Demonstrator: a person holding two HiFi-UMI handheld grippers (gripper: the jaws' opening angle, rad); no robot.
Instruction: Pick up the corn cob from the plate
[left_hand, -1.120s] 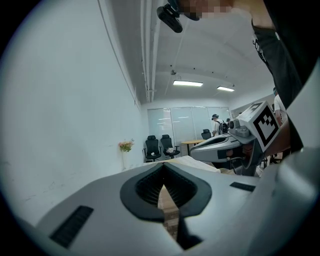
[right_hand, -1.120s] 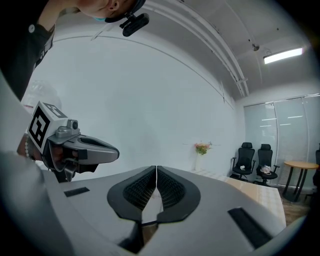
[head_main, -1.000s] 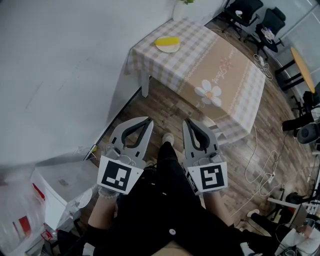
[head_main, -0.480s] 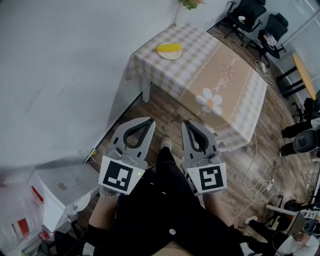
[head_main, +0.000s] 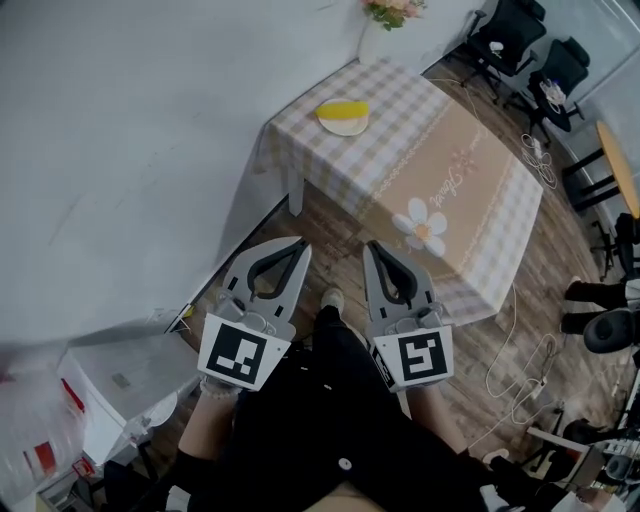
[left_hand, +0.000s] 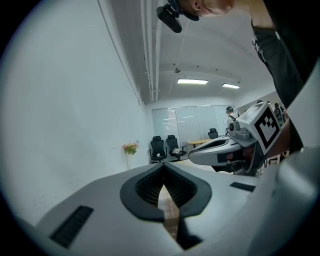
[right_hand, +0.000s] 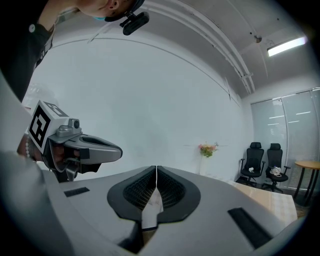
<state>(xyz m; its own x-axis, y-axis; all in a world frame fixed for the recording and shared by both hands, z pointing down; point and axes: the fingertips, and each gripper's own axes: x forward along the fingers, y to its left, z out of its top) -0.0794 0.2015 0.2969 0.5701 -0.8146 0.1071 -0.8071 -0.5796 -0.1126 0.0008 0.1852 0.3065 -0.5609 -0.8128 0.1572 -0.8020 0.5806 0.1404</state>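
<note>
A yellow corn cob (head_main: 345, 108) lies on a pale plate (head_main: 341, 125) near the far left corner of a checked-cloth table (head_main: 470, 190) in the head view. My left gripper (head_main: 298, 243) and right gripper (head_main: 373, 245) are held side by side over the wooden floor, well short of the table. Both have their jaws pressed together with nothing between them. In the left gripper view the left gripper (left_hand: 163, 167) points roughly level toward the room. The right gripper (right_hand: 156, 169) does the same in its own view. Neither gripper view shows the corn.
A white wall (head_main: 120, 150) runs along the left. A vase of flowers (head_main: 385, 20) stands at the table's far corner. Black office chairs (head_main: 510, 30) stand at the back right; cables (head_main: 525, 360) lie on the floor to the right. A white box (head_main: 115, 385) sits at lower left.
The table with the plate and corn has shifted down and slightly right in the head view, closer to me. Both grippers stay shut and side by side.
</note>
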